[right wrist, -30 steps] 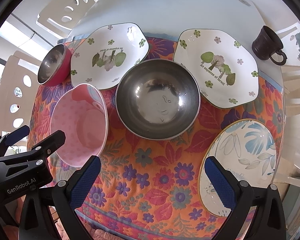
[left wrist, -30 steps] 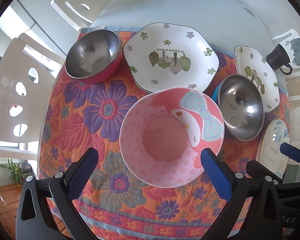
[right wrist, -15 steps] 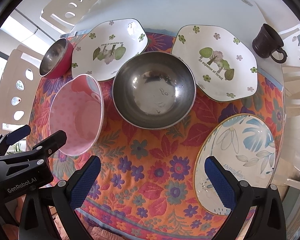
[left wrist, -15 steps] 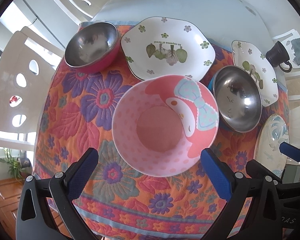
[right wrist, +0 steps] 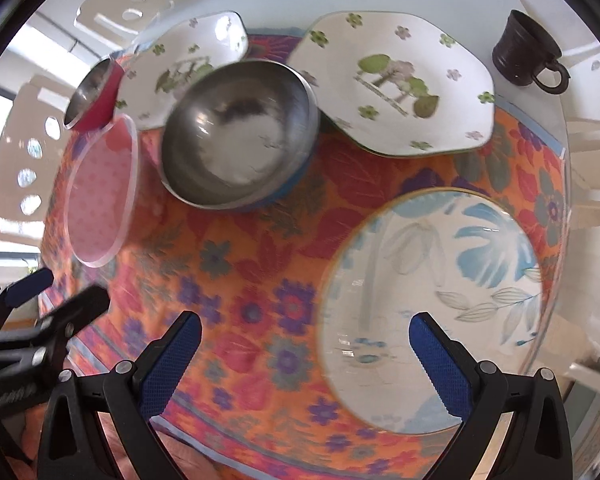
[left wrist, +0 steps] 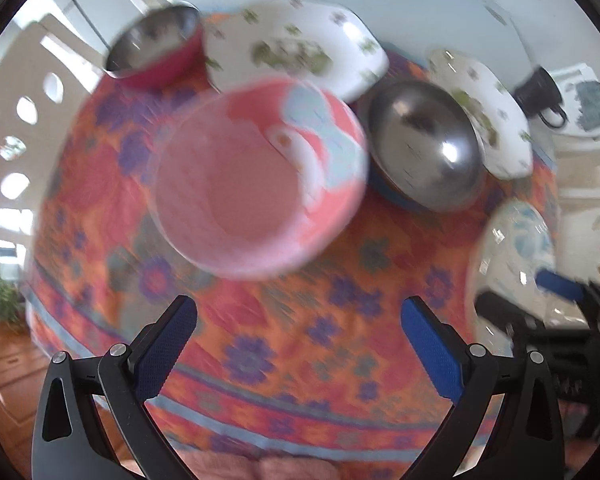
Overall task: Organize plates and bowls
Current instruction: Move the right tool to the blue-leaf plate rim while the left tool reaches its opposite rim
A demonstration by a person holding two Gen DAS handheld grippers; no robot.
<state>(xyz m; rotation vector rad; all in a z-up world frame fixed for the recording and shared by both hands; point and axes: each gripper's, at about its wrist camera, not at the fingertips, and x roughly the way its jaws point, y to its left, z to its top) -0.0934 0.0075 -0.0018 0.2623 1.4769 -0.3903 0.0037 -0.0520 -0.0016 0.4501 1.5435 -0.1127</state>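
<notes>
Both grippers, fingers spread and empty, have dropped nearer since a second ago: left gripper (left wrist: 298, 334) faces the pink bowl (left wrist: 260, 184) mid-tabletop, right gripper (right wrist: 305, 350) the blue-leaf plate (right wrist: 440, 248) toward the near right edge; grasps probably imminent.

Left wrist view: above the surface's near edge, angled down and forward, blurred, close to the pink bowl (left wrist: 260, 184). Right wrist view: same edge, further right, close over the blue-leaf plate (right wrist: 440, 248). Shared: pink bowl, steel bowl (right wrist: 240, 136), both white plates.
</notes>
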